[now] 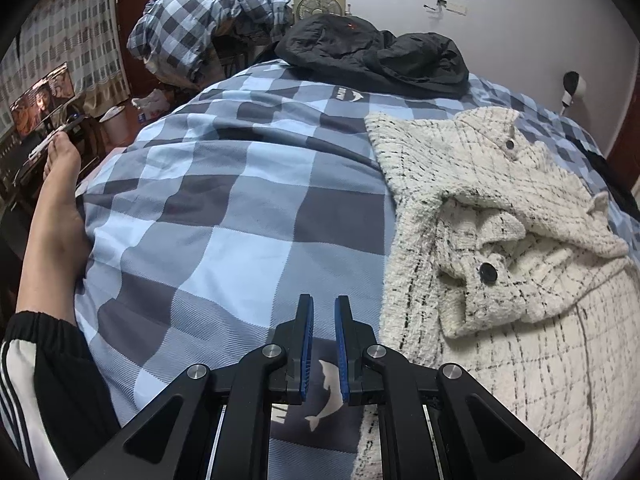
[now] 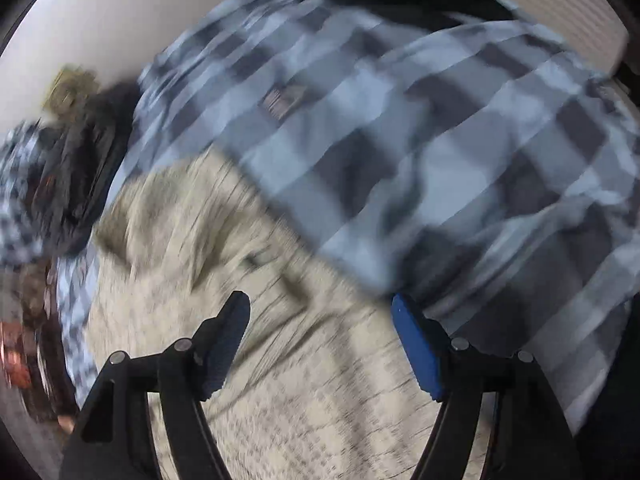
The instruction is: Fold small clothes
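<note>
We held the left gripper (image 1: 324,304) above the checked quilt (image 1: 224,200), its blue pads nearly pressed together with only a narrow gap and nothing between them. The cream knitted cardigan (image 1: 500,208) lay crumpled on the quilt just right of it, one black button (image 1: 488,273) facing up. Our right gripper (image 2: 320,308) was spread wide over the cardigan (image 2: 224,264), holding nothing; that view was blurred. A black jacket (image 1: 376,54) lay at the far edge.
</note>
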### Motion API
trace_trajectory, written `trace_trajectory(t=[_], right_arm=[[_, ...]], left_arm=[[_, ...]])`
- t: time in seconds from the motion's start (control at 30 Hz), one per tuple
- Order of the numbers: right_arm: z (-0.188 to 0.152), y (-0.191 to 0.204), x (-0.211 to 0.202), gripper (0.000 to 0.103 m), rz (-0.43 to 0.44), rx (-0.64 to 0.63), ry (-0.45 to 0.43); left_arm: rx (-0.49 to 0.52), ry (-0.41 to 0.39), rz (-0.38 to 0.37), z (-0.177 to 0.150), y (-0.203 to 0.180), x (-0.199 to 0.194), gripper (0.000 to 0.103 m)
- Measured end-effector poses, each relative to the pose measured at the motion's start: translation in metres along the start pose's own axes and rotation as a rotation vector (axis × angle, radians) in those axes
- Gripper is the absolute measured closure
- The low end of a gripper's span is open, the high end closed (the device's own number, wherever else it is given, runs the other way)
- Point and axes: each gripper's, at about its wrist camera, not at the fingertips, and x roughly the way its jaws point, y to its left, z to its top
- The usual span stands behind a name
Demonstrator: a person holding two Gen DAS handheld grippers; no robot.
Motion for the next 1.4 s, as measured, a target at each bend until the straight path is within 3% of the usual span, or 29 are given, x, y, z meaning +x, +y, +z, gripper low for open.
trace_trajectory(t=[0.1,0.23,0.3,0.4,0.47,0.53,0.67,0.87,0.97,1.0,1.03,1.13,1.27,1.33,1.4], right_arm=[[-0.02,0.043,0.015,0.032,0.084,-0.116,0.027],[-0.045,0.12,0.036,0.03,0.138,-0.294,-0.019],[-0.06,0.153,0.059,0.022,0.068,-0.422,-0.022],[-0.087,0.185,0.121,0.021,-0.135,-0.649,0.038],[-0.096,0.185,0.134,0.019,-0.167,-0.696,-0.02],[-0.091,0.178,0.12,0.02,-0.133,-0.643,-0.048],[-0.104,0.136,0.039,0.019,-0.002,-0.556,-0.149],[-0.167,0.045,-0.05,0.019,0.096,-0.511,-0.114],[-0.195,0.014,-0.076,0.019,0.087,-0.501,-0.123],[-0.206,0.013,-0.082,0.019,0.084,-0.508,-0.138],[-0.213,0.005,-0.088,0.019,0.079,-0.522,-0.152],[-0.227,-0.012,-0.096,0.019,0.082,-0.54,-0.179],[-0.244,-0.042,-0.088,0.019,0.125,-0.473,-0.164],[-0.251,-0.054,-0.082,0.019,0.153,-0.448,-0.151],[-0.254,-0.063,-0.071,0.019,0.154,-0.435,-0.174]], left_arm=[[0.014,0.004,0.011,-0.001,-0.004,0.002,0.093],[0.027,0.016,0.02,-0.003,-0.006,0.006,0.093],[0.04,0.019,0.019,-0.004,-0.009,0.008,0.093],[0.063,0.025,0.01,-0.005,-0.014,0.01,0.093],[0.086,0.024,0.0,-0.005,-0.019,0.01,0.093],[0.113,0.016,-0.01,-0.006,-0.023,0.007,0.093],[0.154,-0.008,-0.104,-0.008,-0.032,-0.003,0.093],[0.261,0.009,-0.197,-0.03,-0.059,-0.01,0.093],[0.286,0.078,-0.193,-0.05,-0.068,0.001,0.093],[0.285,0.131,-0.207,-0.058,-0.07,0.012,0.093],[0.275,0.123,-0.211,-0.065,-0.069,0.018,0.093],[0.265,0.02,-0.2,-0.077,-0.068,0.014,0.093],[0.472,-0.015,-0.072,-0.083,-0.096,0.01,0.093],[0.581,0.012,-0.034,-0.083,-0.105,0.008,0.093],[0.566,0.071,-0.062,-0.078,-0.101,0.004,0.093]])
